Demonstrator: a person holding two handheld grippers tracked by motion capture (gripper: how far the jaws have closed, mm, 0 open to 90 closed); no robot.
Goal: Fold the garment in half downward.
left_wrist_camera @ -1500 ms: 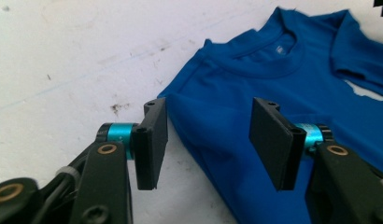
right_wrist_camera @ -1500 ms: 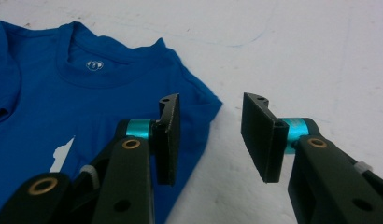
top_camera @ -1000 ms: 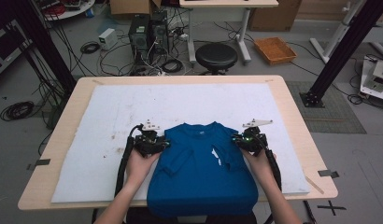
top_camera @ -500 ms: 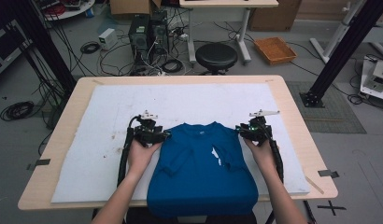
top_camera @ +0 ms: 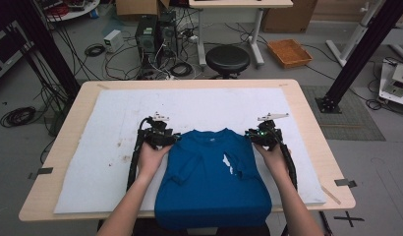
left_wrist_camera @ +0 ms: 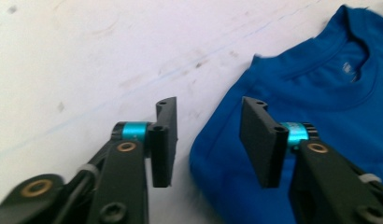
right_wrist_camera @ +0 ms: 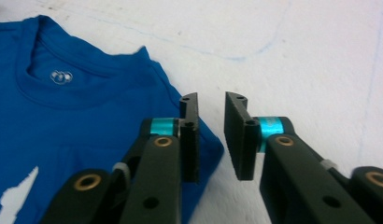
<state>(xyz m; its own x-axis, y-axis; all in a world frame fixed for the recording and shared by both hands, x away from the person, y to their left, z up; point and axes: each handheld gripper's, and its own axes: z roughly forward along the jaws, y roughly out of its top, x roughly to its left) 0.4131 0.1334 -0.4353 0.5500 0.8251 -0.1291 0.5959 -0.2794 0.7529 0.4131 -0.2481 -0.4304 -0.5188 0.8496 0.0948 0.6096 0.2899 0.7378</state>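
Both grippers slid up to the shirt's (top_camera: 212,182) shoulders, fingers parted, grasping nothing, collar pointing away, length running toward person.

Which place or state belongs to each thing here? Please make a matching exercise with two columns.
Things:
1. blue T-shirt
2. left tool
3. right tool
4. black stool

Places or states:
A. on the floor beyond the table
B. open, at the shirt's right shoulder
C. lies on the white mat, hem over the near table edge
D. open, at the shirt's left shoulder

Pairs: 1-C, 2-D, 3-B, 4-A
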